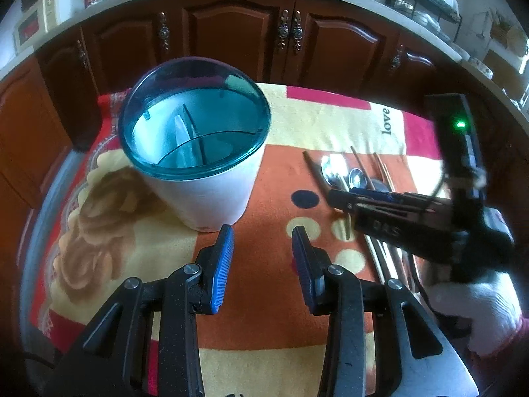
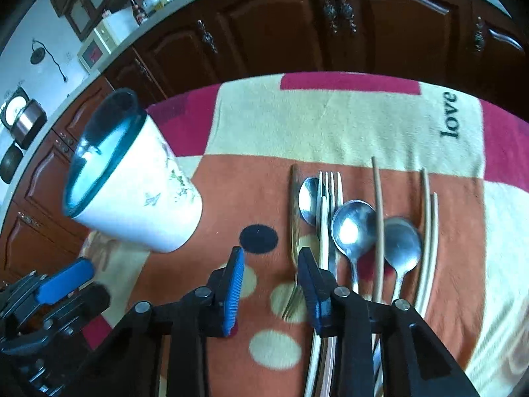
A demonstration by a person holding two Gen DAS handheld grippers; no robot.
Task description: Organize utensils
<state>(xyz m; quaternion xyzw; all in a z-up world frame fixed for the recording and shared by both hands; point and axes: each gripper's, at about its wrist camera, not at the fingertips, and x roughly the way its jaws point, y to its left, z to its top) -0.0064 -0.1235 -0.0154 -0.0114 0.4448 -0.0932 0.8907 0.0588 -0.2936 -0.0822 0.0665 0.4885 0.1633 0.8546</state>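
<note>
A white utensil holder [image 1: 198, 172] with a teal rim and inner dividers stands upright on the patterned cloth [image 1: 274, 337]; it also shows in the right wrist view [image 2: 139, 198]. Spoons [image 2: 353, 228], forks [image 2: 329, 192] and chopsticks [image 2: 378, 218] lie side by side on the cloth to its right. My left gripper [image 1: 263, 248] is open and empty just in front of the holder. My right gripper [image 2: 271, 271] is open and empty above the near ends of the utensils, over a gold fork [image 2: 294, 228]. The right gripper shows in the left wrist view [image 1: 344, 198] over the utensil pile [image 1: 344, 172].
Dark wooden cabinets [image 1: 231, 39] with a countertop run along the far side of the table. The cloth [image 2: 330, 122] covers the whole table, with bare cloth between holder and utensils. The left gripper shows at the lower left of the right wrist view [image 2: 62, 284].
</note>
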